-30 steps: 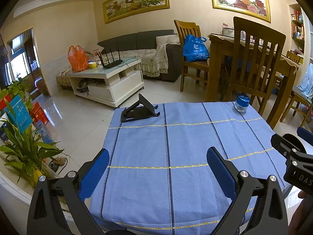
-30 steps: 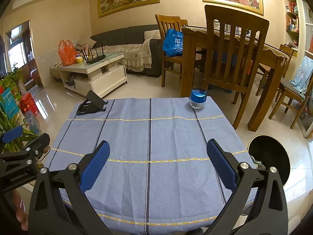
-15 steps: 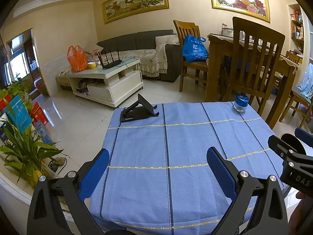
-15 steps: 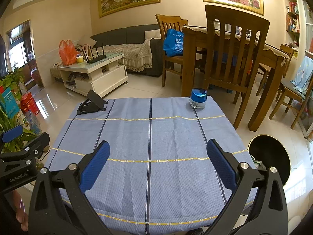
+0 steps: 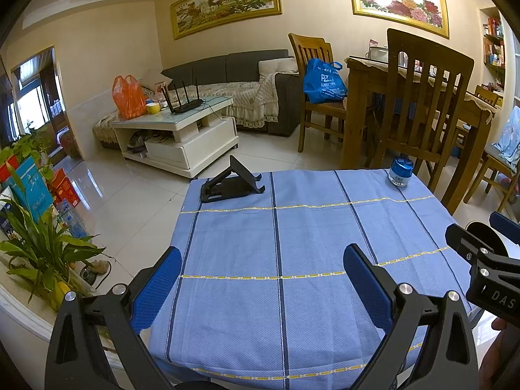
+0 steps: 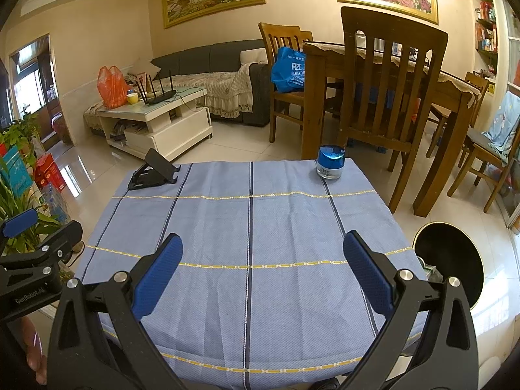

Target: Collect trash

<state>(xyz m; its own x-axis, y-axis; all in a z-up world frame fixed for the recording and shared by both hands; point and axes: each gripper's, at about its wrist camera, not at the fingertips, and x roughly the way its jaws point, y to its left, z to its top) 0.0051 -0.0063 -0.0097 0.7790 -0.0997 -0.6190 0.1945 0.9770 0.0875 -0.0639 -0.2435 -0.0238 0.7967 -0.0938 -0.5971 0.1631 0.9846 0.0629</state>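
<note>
Left gripper (image 5: 261,279) over near edge of blue checked tablecloth (image 5: 308,243), fingers spread wide, nothing between the blue pads (image 5: 367,284). Right gripper (image 6: 261,268) likewise over near edge, fingers wide apart, empty.

On the cloth: black folding phone stand (image 5: 229,183) at far left corner; small jar with blue lid (image 5: 400,172) at far right corner, upright. Both well apart from the grippers. Rest of cloth surface bare in both views; no loose trash visible on it.

Round black-lined bin (image 6: 450,260) on floor just beside right edge of the table, mouth open upward; some small pale items visible at its near-left inner edge, too small to identify.

Beyond the far edge: wooden chair (image 6: 390,87) just behind the jar, dining table (image 6: 373,61) behind it. Potted plant (image 5: 42,256) beside left edge.
</note>
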